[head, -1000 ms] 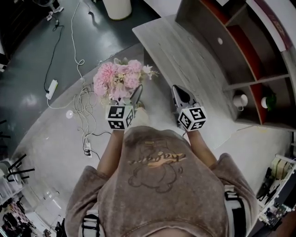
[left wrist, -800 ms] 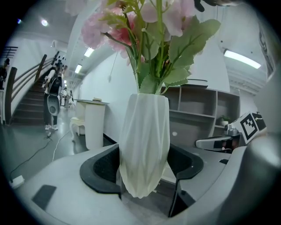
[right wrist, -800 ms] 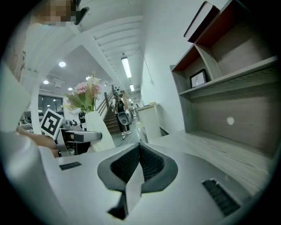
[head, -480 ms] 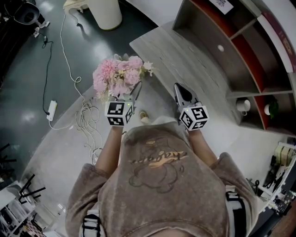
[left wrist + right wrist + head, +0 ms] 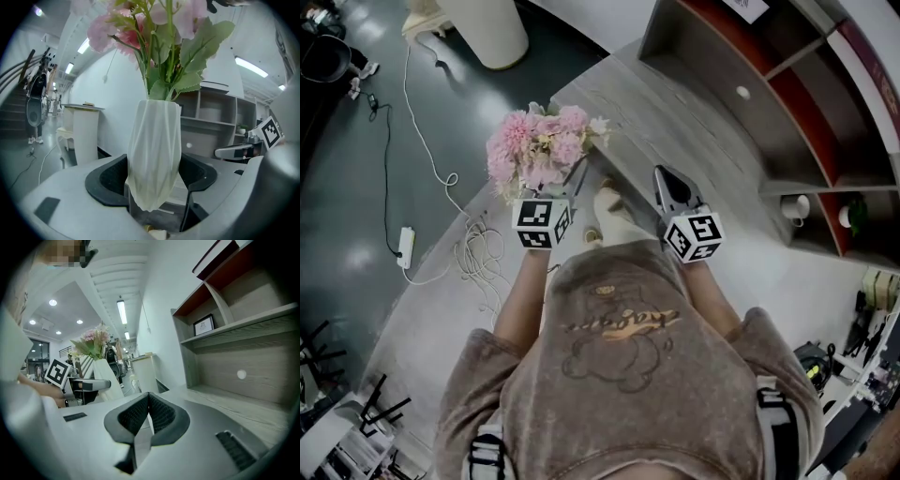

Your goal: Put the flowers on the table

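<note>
A bunch of pink flowers (image 5: pixel 539 148) with green leaves stands in a white ribbed vase (image 5: pixel 153 154). My left gripper (image 5: pixel 572 187) is shut on the vase, which sits upright between the dark pads (image 5: pixel 110 180). The blooms (image 5: pixel 140 26) rise above the jaws. The vase hangs in the air by the near corner of the grey wooden table (image 5: pixel 675 122). My right gripper (image 5: pixel 667 183) is over the table edge, its jaws pressed together with nothing in them (image 5: pixel 148 411). The flowers and left gripper show at the left of the right gripper view (image 5: pixel 91 345).
A wooden shelf unit (image 5: pixel 787 103) with red backs stands behind the table, holding a white cup (image 5: pixel 793 208) and a small plant (image 5: pixel 853 208). White cables (image 5: pixel 473 253) and a power strip (image 5: pixel 405 246) lie on the floor at left. A white bin (image 5: pixel 483 28) stands beyond.
Both grippers and the flowers have come closer to the table corner. The person has stepped forward, a shoe now showing between the grippers.
</note>
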